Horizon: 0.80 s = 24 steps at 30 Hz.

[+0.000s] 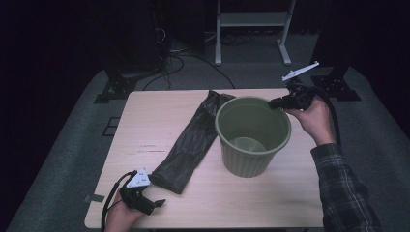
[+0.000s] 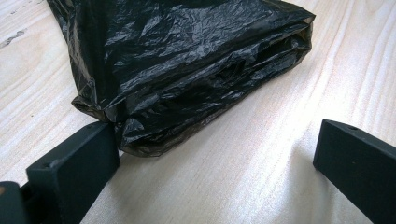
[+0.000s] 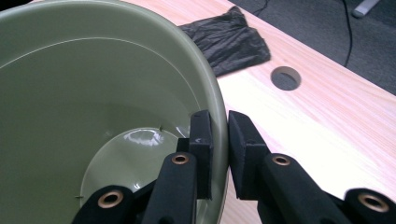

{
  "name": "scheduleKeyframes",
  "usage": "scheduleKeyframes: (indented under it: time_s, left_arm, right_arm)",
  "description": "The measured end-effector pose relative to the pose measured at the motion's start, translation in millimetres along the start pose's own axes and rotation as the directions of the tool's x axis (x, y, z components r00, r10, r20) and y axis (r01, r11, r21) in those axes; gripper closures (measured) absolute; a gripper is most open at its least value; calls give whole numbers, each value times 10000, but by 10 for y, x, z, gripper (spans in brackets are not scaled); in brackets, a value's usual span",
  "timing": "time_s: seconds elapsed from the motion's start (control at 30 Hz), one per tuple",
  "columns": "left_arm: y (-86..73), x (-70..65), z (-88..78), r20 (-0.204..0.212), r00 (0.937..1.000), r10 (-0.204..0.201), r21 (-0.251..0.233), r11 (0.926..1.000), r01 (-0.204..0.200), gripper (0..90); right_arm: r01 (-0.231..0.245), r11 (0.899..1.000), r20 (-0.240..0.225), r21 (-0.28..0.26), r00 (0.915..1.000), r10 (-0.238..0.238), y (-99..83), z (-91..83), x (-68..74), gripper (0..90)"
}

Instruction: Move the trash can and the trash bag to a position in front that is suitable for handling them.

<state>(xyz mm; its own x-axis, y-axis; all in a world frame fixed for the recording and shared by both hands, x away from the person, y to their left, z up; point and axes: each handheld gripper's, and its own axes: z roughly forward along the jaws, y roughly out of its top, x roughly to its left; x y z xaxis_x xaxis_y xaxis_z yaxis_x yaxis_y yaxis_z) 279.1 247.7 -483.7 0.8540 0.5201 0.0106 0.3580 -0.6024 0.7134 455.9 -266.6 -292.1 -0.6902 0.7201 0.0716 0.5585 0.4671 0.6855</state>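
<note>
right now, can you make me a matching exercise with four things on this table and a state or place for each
Things:
1. green ribbed plastic bin
2. crumpled black plastic bag
3. left gripper
4. right gripper

States:
A. open, at one end of the bag
B. lies flat on the wood
C. shut on a rim
D. stands upright, nothing inside

Pairs: 1-D, 2-B, 3-A, 4-C

A pale wooden table (image 1: pixel 145 125) stood on grey carpet (image 1: pixel 58 159) in a dim room. Behind it, black cables (image 1: pixel 174 60) trailed across the floor beside a white metal stand (image 1: pixel 251 21), and dark curtains closed the sides.
</note>
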Motion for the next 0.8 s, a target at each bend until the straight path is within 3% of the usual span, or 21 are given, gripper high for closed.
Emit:
scheduleKeyframes:
  time_s: [0.4,0.8]
  left_arm:
    - [0,-2,1,-5,10000,-23,-14,10000,23,0]
    - [0,-2,0,-1,10000,-28,-12,10000,28,0]
  right_arm:
    - [643,9979,-249,48,9976,-641,15,49,382,804]
    - [1061,9943,-613,13,9925,-1059,99,160,666,804]
